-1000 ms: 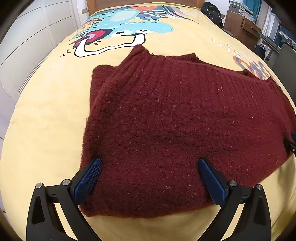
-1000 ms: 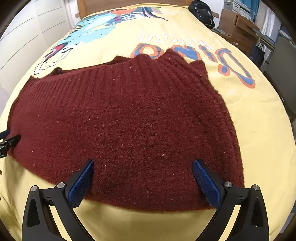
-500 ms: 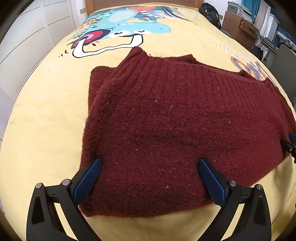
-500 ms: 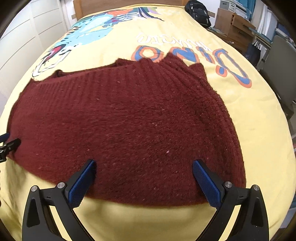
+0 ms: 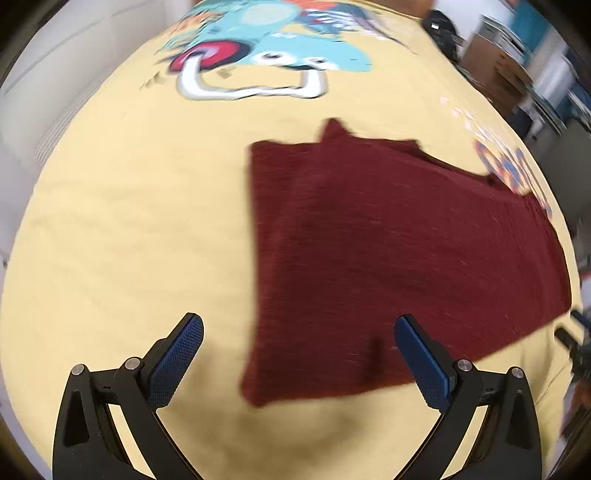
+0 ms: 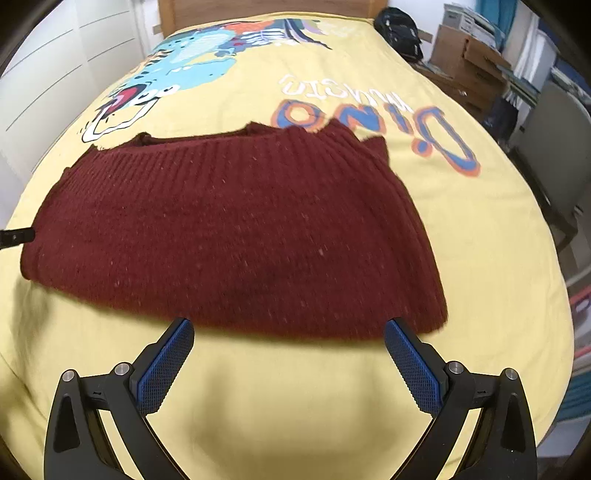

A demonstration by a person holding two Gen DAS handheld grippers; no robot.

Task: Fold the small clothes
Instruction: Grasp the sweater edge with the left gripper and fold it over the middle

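Note:
A dark red knitted sweater (image 5: 388,251) lies folded flat on the yellow bedspread (image 5: 129,229); it also shows in the right wrist view (image 6: 236,236). My left gripper (image 5: 297,354) is open and empty, over the sweater's near left corner, its left finger over bare bedspread. My right gripper (image 6: 288,350) is open and empty, just in front of the sweater's near edge, not touching it. The left gripper's tip (image 6: 14,236) peeks in at the sweater's left end in the right wrist view.
The bedspread carries a blue dinosaur print (image 6: 184,62) and "Dino" lettering (image 6: 373,122). White wardrobe doors (image 6: 44,74) stand on the left. Cardboard boxes (image 6: 469,59), a black bag (image 6: 399,29) and a grey chair (image 6: 554,147) stand on the right.
Both grippers have pulled back and lifted off the sweater. The left one swung left, so the sweater now sits right of its centre; its view is motion-blurred.

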